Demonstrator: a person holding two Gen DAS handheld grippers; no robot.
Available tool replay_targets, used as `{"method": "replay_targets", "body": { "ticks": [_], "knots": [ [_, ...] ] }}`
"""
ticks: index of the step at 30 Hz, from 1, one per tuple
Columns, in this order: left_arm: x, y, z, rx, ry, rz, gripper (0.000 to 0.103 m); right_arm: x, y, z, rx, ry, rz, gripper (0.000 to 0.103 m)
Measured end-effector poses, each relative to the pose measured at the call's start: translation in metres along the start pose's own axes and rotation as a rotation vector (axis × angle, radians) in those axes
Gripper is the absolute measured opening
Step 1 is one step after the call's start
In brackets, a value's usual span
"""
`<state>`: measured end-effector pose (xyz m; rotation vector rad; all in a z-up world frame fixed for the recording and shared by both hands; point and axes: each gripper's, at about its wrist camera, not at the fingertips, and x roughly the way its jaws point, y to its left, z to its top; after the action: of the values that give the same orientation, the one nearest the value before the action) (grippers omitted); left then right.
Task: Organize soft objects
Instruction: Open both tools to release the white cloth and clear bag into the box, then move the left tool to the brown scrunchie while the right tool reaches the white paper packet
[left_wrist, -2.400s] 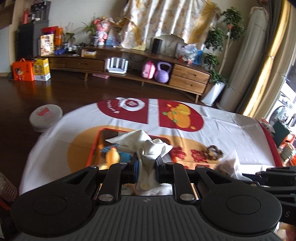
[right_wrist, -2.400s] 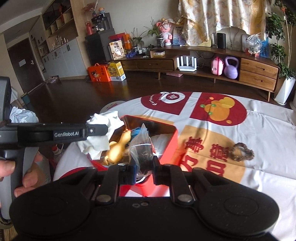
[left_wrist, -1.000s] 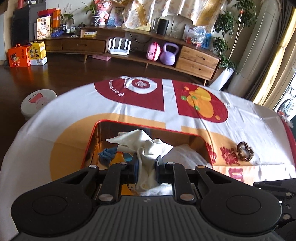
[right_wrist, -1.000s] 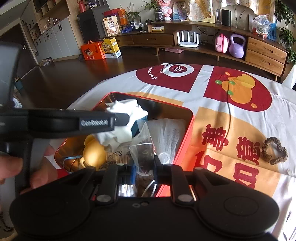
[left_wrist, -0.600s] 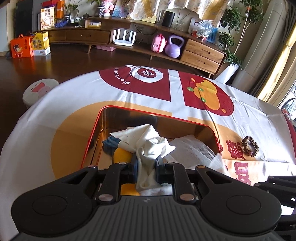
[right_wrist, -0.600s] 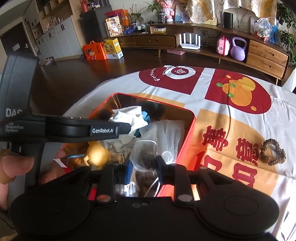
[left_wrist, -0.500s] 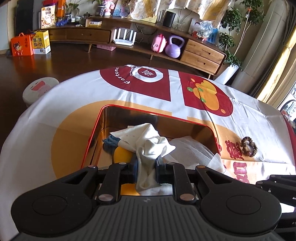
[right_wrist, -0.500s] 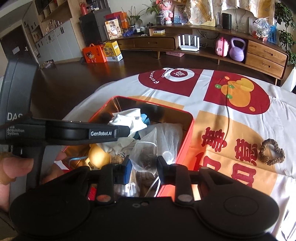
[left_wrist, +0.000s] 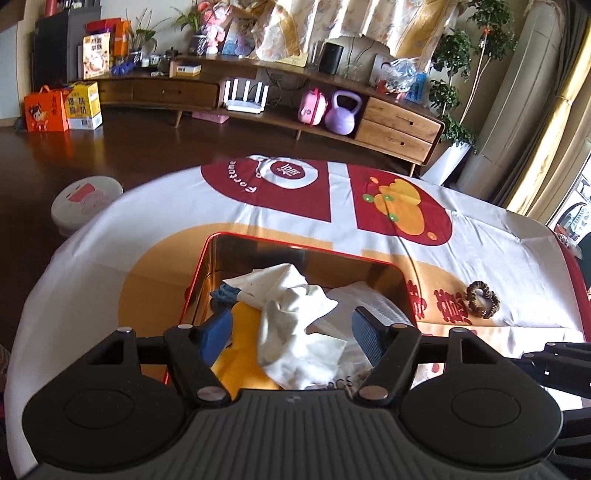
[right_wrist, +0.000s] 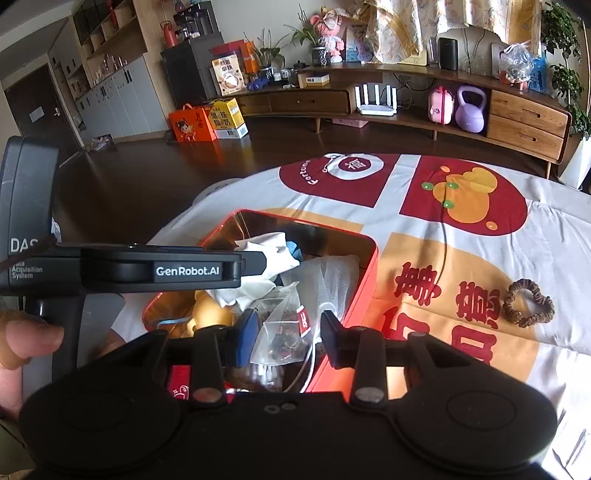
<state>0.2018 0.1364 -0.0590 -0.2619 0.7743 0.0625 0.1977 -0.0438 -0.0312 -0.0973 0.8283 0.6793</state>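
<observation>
A red tin box (left_wrist: 295, 244) (right_wrist: 364, 288) sits on the printed tablecloth and holds several soft items. A white cloth (left_wrist: 291, 317) (right_wrist: 266, 258) lies in it, between the open fingers of my left gripper (left_wrist: 291, 336). A clear plastic bag (right_wrist: 282, 325) with dark contents lies in the box between the open fingers of my right gripper (right_wrist: 288, 330). A white mesh pouch (right_wrist: 332, 277) and a yellow item (left_wrist: 247, 354) are also in the box. A brown scrunchie (left_wrist: 482, 299) (right_wrist: 528, 308) lies on the cloth to the right of the box.
The left gripper's body (right_wrist: 147, 271) crosses the right wrist view over the box's left side. The round table's edge (left_wrist: 92, 229) drops to a dark wood floor. A white round stool (left_wrist: 85, 203) stands by the left edge. A long TV cabinet (right_wrist: 406, 99) stands far behind.
Both grippers have opened. The white cloth left the left fingers and the plastic bag left the right fingers; both now lie in the red box.
</observation>
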Motion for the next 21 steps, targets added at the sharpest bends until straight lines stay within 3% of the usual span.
{"method": "replay_targets", "body": {
  "ticks": [12, 16, 21],
  "knots": [
    [-0.039, -0.011, -0.005, 0.012, -0.043, -0.001, 0.071, -0.040, 0.002, -0.008, 0.001, -0.055, 0.003, 0.065],
    [-0.052, -0.020, -0.008, 0.030, -0.052, -0.017, 0.080, -0.057, -0.001, -0.012, 0.009, -0.074, 0.011, 0.072],
    [-0.067, -0.035, -0.015, 0.050, -0.057, -0.051, 0.081, -0.076, -0.007, -0.020, 0.022, -0.097, 0.010, 0.082]
  ]
}}
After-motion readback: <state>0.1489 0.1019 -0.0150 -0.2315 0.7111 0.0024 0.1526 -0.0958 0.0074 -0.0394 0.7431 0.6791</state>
